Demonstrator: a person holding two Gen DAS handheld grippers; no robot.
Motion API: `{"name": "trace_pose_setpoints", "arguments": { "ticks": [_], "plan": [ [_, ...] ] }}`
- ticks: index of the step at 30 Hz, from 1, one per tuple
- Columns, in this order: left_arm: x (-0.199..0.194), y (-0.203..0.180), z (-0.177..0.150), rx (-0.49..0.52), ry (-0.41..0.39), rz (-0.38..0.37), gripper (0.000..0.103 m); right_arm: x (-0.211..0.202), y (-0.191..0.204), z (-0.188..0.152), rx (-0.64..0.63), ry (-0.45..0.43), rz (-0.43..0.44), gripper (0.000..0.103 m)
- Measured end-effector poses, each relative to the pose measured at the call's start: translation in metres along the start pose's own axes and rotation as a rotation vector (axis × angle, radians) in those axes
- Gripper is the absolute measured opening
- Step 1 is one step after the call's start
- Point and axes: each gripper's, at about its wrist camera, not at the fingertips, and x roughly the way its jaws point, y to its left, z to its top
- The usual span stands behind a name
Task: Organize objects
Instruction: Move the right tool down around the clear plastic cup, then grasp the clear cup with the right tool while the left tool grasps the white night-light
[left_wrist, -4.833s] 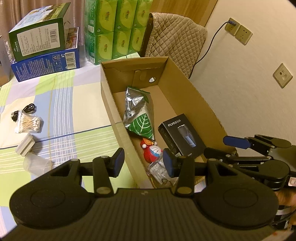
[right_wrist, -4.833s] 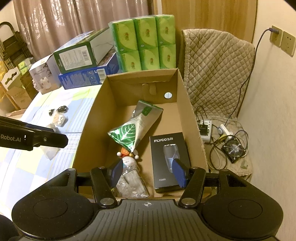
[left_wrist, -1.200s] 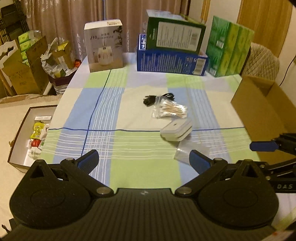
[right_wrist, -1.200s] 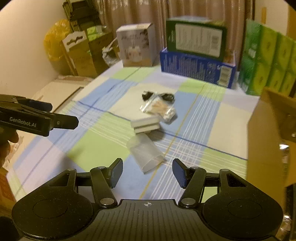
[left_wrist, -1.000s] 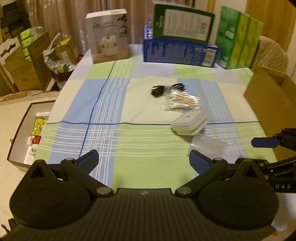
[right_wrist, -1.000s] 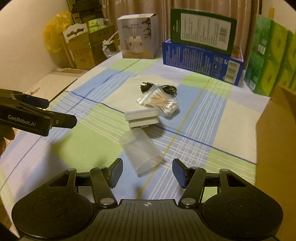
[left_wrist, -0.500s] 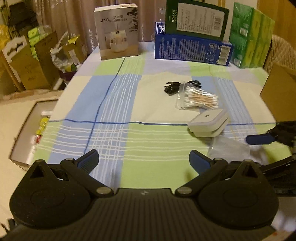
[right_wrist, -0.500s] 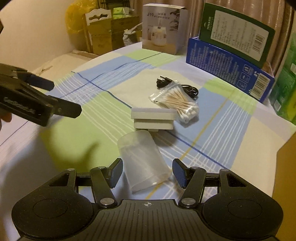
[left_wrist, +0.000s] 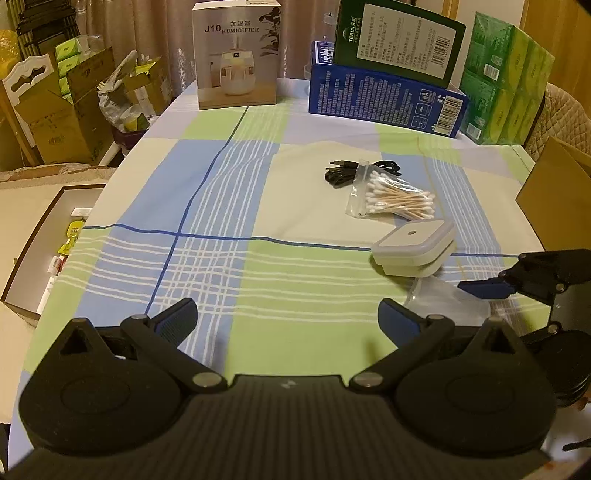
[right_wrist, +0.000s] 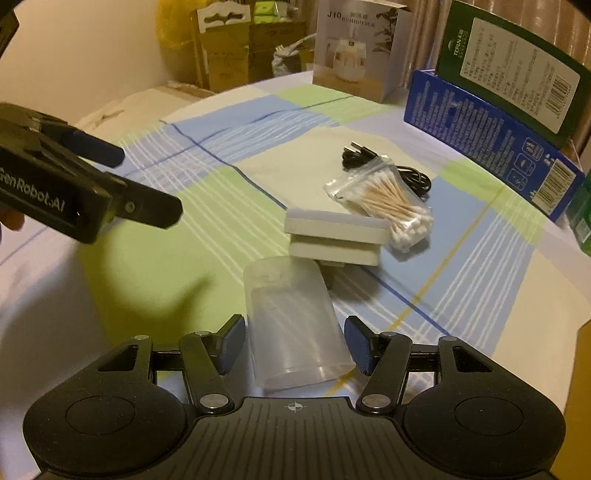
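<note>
A translucent cup (right_wrist: 295, 325) is seen lying on the checked cloth (right_wrist: 155, 280), flanked by the parted, non-touching fingers of the right gripper (right_wrist: 294, 345). The left gripper (left_wrist: 286, 317) is spread wide, empty.

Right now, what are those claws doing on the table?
A person is tidying up with a claw in each hand. The right claw sits open around a clear cup lying on its side, not squeezing it yet. The left claw hangs wide open, holding nothing. Cotton swabs, a cable and a white box wait nearby.
</note>
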Motion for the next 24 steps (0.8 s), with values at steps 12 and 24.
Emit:
{"name": "trace_pose_setpoints", "arguments": {
  "ticks": [12,24],
  "plan": [
    [0.003,-0.004,0.0,0.011,0.004,-0.021,0.102,-0.031,-0.017,-0.008,0.192,0.049,-0.054,0.052],
    [0.02,-0.037,0.013,-0.002,-0.003,-0.153,0.102,-0.052,-0.072,-0.026,0.452,0.004,-0.258,0.052]
  ]
}}
